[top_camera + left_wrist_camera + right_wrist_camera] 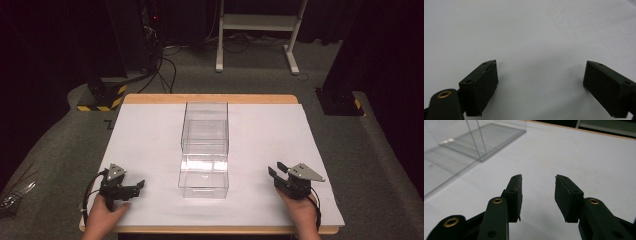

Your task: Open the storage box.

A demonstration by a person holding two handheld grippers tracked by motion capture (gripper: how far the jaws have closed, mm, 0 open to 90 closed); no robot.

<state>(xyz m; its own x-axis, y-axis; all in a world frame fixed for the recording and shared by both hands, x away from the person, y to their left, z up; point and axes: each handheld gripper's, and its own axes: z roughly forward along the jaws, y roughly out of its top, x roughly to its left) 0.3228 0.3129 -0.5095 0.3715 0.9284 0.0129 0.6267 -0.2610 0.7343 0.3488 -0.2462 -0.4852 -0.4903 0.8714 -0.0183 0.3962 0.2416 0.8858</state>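
Two clear plastic boxes (204, 150) stand mid-table, their row running near edge to far. Both grippers flank them — left gripper (140, 185) and right gripper (275, 169) gaping, empty.

The table (150, 145) is white on top with a pale wood edge. Two boxes (205, 150) on it are clear and colourless. Both the left gripper (134, 187) and the right gripper (276, 169) are black, each with a grey plate and brass-coloured rivets. The floor (60, 145) is grey. A stand base (102, 97) has yellow-and-black stripes. The frame (260, 22) behind is white.
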